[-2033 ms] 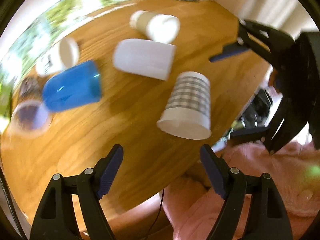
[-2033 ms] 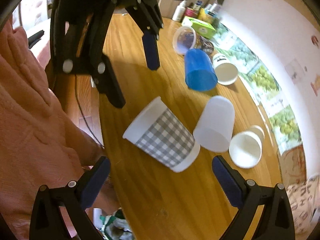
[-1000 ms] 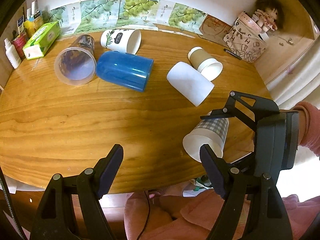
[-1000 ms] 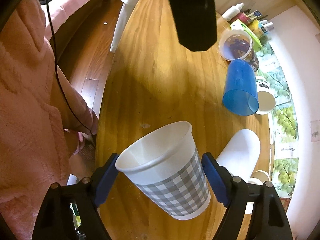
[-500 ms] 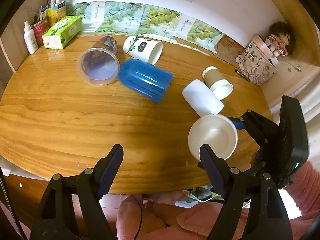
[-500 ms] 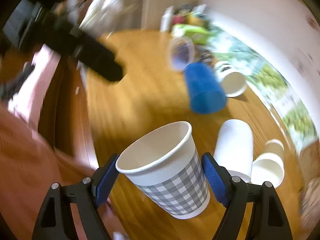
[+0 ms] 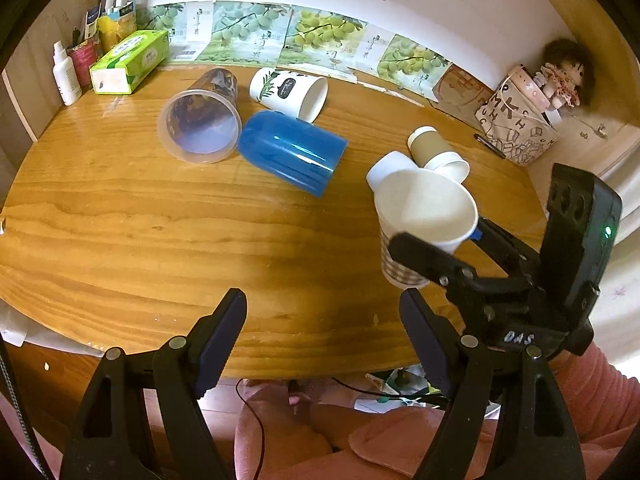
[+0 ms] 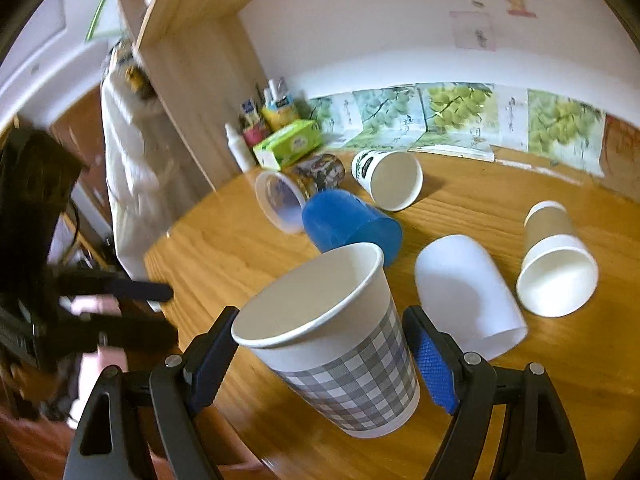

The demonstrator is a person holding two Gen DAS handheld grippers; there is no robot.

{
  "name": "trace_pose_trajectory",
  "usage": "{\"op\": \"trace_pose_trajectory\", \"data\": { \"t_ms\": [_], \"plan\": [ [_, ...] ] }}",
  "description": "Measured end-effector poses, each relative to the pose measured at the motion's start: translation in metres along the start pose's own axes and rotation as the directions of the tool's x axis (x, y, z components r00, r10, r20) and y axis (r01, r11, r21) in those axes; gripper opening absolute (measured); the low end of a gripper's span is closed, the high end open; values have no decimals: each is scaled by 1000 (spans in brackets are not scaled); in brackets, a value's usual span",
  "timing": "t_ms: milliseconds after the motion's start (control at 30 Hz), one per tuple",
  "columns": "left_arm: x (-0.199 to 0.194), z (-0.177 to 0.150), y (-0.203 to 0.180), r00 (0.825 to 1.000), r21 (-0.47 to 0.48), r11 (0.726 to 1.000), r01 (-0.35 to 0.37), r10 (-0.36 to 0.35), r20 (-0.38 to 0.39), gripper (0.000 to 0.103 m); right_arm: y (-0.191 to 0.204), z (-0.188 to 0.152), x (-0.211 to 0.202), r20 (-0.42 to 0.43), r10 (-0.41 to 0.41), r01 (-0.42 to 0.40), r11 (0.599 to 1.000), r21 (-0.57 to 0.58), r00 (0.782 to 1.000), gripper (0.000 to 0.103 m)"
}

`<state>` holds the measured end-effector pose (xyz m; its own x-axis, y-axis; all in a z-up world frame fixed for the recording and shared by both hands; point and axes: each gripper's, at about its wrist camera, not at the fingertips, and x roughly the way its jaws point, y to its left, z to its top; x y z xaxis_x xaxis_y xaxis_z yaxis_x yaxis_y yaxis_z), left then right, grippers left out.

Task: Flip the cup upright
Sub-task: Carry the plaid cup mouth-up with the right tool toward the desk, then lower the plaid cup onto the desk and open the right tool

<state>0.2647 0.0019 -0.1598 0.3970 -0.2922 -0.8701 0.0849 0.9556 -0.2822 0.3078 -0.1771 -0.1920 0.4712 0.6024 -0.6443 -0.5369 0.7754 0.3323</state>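
Two blue-padded fingers of the right gripper (image 8: 320, 354) clamp the checked cup (image 8: 334, 344) between them, one pad pressed to each side of its wall. It is a paper cup, white inside with a rolled white rim, its outside printed in a grey-and-white check. Its mouth faces up, tilted slightly, and it sits at the near edge of the wooden table (image 7: 132, 236); whether its base touches the wood cannot be told. Off to the side the left gripper (image 7: 322, 334) hangs over the table edge, fingers spread wide around nothing. Beyond lie a white cup (image 8: 466, 296), a brown-sleeved cup (image 8: 554, 250), a blue cup (image 8: 348, 226), a clear tumbler (image 8: 282, 196) and a leaf-printed cup (image 8: 390, 182), all on their sides.
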Motion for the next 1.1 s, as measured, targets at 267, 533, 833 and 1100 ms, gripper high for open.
{"op": "trace_pose_trajectory", "data": {
  "t_ms": [267, 533, 833, 1100],
  "plan": [
    [-10, -6, 4, 1000, -13, 1000, -28, 28, 13, 82, -15, -4, 17, 52, 83, -90, 983, 159, 995, 82],
    [-11, -9, 2, 1000, -12, 1000, -29, 29, 9, 82, -15, -17, 27, 28, 76, -79, 987, 137, 997, 82],
    [-6, -9, -10, 1000, 22, 1000, -14, 14, -8, 82, -17, -27, 16, 12, 69, -70, 989, 132, 998, 82],
    [-3, -10, -17, 1000, 33, 999, -7, 7, -15, 82, -12, -37, 8, -10, 44, -42, 991, 127, 999, 82]
  ]
}}
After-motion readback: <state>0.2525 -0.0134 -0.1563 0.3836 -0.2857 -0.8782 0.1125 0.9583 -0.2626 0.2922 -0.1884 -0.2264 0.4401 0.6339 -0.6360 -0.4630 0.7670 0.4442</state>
